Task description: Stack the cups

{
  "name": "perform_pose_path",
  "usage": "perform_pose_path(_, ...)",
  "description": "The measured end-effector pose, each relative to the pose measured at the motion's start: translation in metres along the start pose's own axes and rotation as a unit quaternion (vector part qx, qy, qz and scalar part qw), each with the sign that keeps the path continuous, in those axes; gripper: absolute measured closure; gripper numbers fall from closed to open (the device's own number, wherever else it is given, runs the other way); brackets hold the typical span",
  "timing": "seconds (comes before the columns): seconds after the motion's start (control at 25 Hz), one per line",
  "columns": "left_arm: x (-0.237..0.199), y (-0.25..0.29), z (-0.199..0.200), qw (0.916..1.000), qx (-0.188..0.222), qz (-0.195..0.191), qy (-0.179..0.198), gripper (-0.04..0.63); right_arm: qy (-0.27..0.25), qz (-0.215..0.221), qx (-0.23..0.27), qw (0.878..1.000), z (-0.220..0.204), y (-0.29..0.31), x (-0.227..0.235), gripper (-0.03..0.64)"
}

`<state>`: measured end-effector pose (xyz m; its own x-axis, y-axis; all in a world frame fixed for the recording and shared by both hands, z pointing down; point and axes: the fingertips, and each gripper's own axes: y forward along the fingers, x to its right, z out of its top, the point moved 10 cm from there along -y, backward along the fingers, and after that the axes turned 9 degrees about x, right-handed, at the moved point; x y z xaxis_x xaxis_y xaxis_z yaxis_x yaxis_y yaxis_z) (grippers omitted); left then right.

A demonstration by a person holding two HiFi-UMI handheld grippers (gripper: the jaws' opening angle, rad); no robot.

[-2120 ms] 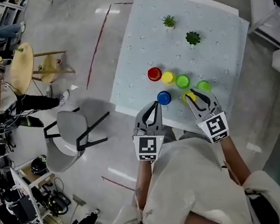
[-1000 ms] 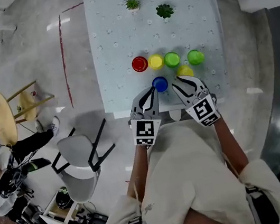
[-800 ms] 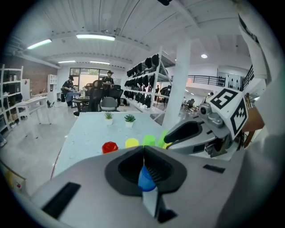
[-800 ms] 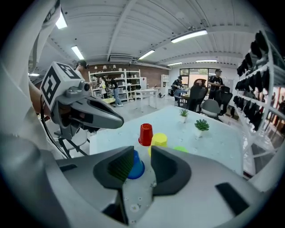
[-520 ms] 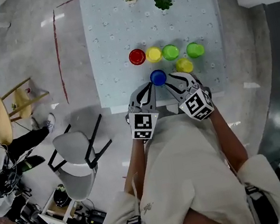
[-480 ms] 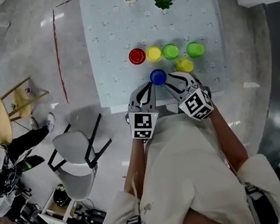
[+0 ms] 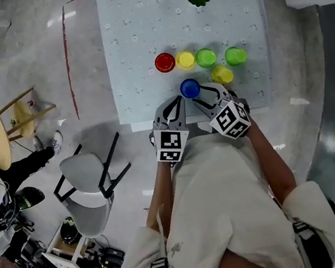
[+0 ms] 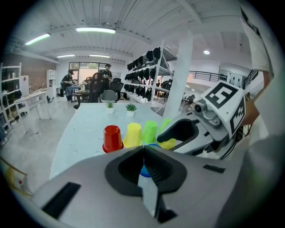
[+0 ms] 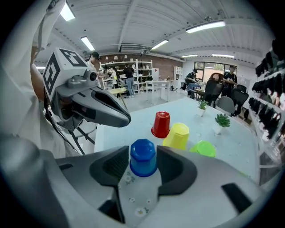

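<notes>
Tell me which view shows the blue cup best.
The right gripper view: the blue cup stands whole and close between the right gripper's jaws, which have just been opening. The head view shows only its small top; the left gripper view shows slivers behind the shut left gripper.

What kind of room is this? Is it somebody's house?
Probably not a house. It looks like a big workshop or lab: tall storage shelves packed with gear, people working at desks in the back, and long strip lights on a high ceiling.
</notes>
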<state>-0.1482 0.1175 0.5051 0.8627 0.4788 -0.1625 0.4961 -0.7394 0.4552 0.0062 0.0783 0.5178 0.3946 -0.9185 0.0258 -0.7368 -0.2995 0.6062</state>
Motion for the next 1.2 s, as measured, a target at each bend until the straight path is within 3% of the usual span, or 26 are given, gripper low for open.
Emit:
perform_pose_path(0.56,-0.002,-0.002,-0.005,1.0,-0.005,0.001,0.0,0.58,-0.009,0.011,-0.026,1.0,-0.011,0.021,-0.003,0.373)
perform_pose_path(1.2,-0.006,0.0,-0.008,0.9999,-0.01,-0.001,0.0,0.58,-0.02,0.002,-0.026,0.999,-0.013,0.03,-0.002,0.394)
